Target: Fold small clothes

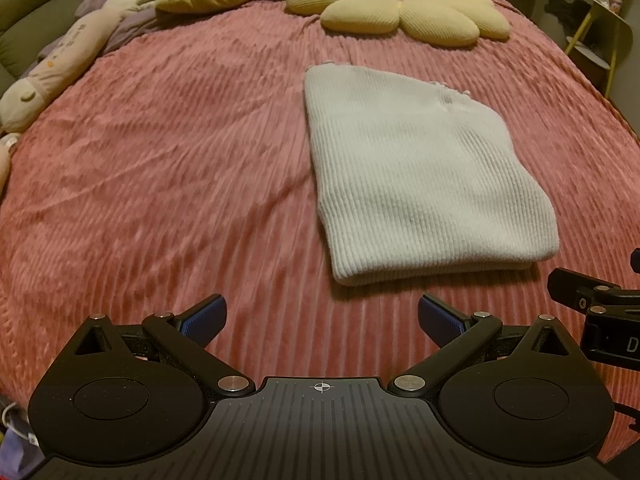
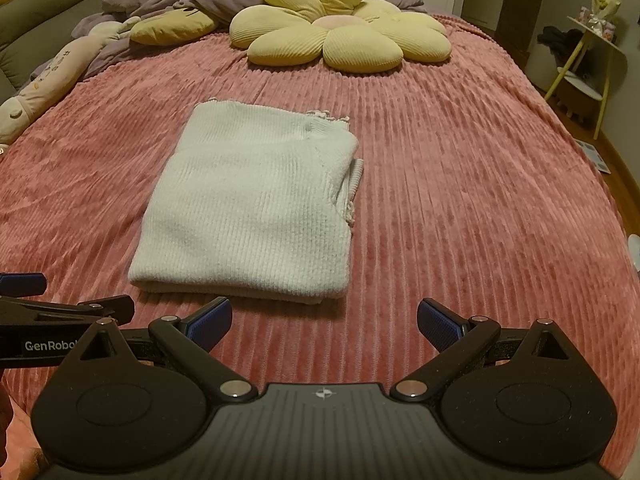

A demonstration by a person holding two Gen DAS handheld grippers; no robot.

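We see one folded white knit top [image 2: 248, 204] lying flat on the pink ribbed bed cover [image 2: 460, 200]. One yellow flower-shaped pillow [image 2: 340, 32] sits behind it. Our two claws, left claw [image 1: 320, 320] and right claw [image 2: 324, 320], are both wide and hold nothing.

Both wrist views look low across the bed [image 1: 160, 160], sharing the folded white garment [image 2: 252, 208].

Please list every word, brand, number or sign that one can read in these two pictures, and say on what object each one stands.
"GenRobo", cut off by the right gripper: on the black body of the left gripper, right wrist view.
"D", cut off at the picture edge: on the right gripper's body, left wrist view.
Marks on the long plush toy: too blurred to read.
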